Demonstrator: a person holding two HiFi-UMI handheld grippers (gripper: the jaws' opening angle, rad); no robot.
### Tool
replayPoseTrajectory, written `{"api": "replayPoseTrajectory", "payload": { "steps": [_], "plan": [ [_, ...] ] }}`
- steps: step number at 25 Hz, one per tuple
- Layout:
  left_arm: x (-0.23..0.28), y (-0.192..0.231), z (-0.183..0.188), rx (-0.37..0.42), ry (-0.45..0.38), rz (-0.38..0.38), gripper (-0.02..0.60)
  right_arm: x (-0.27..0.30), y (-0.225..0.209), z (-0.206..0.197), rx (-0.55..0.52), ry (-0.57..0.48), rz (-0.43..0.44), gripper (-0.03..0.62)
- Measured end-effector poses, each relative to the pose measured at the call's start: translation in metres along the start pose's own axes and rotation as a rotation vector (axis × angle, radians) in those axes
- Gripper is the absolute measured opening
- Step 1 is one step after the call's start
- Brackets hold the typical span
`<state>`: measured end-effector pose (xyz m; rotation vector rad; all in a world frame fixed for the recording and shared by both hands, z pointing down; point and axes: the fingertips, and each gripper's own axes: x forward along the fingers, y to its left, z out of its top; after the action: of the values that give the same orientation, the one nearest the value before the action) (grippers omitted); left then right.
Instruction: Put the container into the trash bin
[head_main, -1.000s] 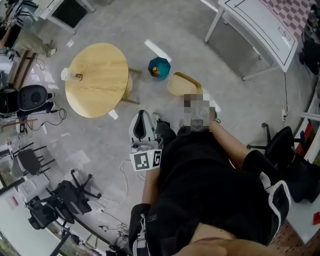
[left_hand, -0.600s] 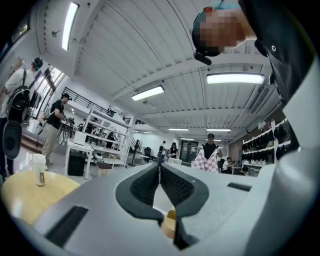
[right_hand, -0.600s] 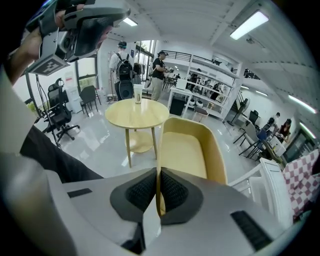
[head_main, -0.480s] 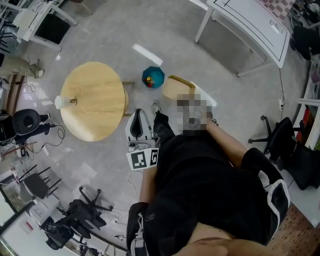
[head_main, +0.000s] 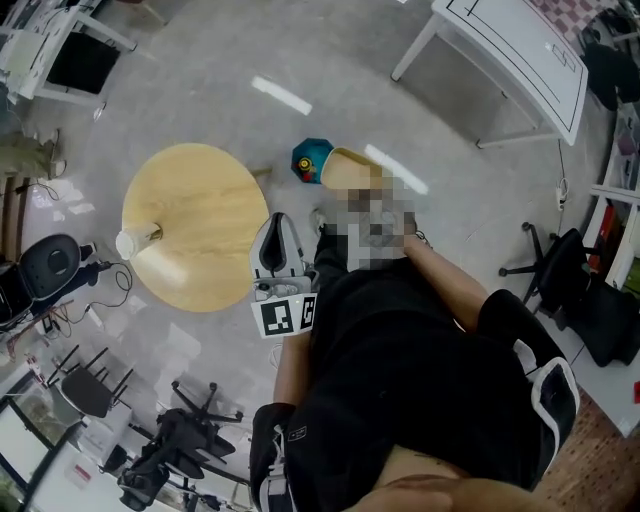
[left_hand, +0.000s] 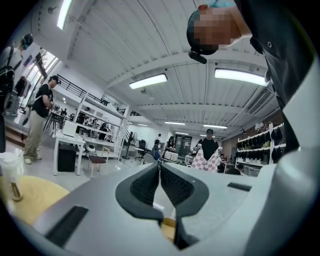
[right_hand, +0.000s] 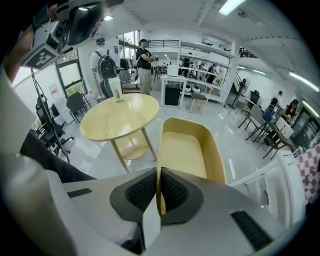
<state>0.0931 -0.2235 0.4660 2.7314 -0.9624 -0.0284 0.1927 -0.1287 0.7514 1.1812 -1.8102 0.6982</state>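
Where the head view looks steeply down, the pale yellow, round-cornered tray-shaped container (head_main: 345, 172) shows just above the frame's centre, over the grey floor (head_main: 200, 60), with the teal round bin (head_main: 310, 158) touching or overlapping its left edge in the picture; the right hand-held gripper is hidden here behind the person's body; the left hand-held gripper (head_main: 281, 228) sits at centre, beside the right rim of the round pale-wood counter (head_main: 195, 225), which carries a white cup (head_main: 130, 243) at its left edge; a white desk (head_main: 520, 60) fills the upper right.

In the left gripper view, the left hand-held gripper (left_hand: 159, 167) has its jaws pressed together with nothing between them; the cup (left_hand: 10, 165) stands at far left.

In the right gripper view, the right hand-held gripper (right_hand: 158, 172) is clamped on the container's (right_hand: 187, 150) near wall, the thin rim pinched between the pads; the counter (right_hand: 117, 117) lies at centre left, its cup (right_hand: 115, 89) upright.
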Motion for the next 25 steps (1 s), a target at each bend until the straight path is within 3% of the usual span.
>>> {"api": "replayPoseTrajectory", "payload": {
  "steps": [12, 14, 15, 22, 25],
  "plan": [
    [0.050, 0.075, -0.022, -0.031, 0.087, -0.007, 0.018, 0.107, -0.038, 0.043, 0.137, 0.060, 0.029, 0.037],
    [0.053, 0.088, -0.023, -0.034, 0.092, 0.007, 0.018, 0.128, -0.044, 0.046, 0.155, 0.077, 0.026, 0.200],
    [0.053, 0.093, -0.023, -0.037, 0.095, 0.013, 0.018, 0.136, -0.047, 0.046, 0.160, 0.089, 0.018, 0.224],
    [0.052, 0.112, -0.029, -0.053, 0.119, 0.027, 0.018, 0.154, -0.056, 0.049, 0.198, 0.120, -0.010, 0.228],
    [0.055, 0.112, -0.028, -0.056, 0.114, 0.024, 0.018, 0.151, -0.057, 0.047, 0.206, 0.118, -0.011, 0.192]
  ]
}}
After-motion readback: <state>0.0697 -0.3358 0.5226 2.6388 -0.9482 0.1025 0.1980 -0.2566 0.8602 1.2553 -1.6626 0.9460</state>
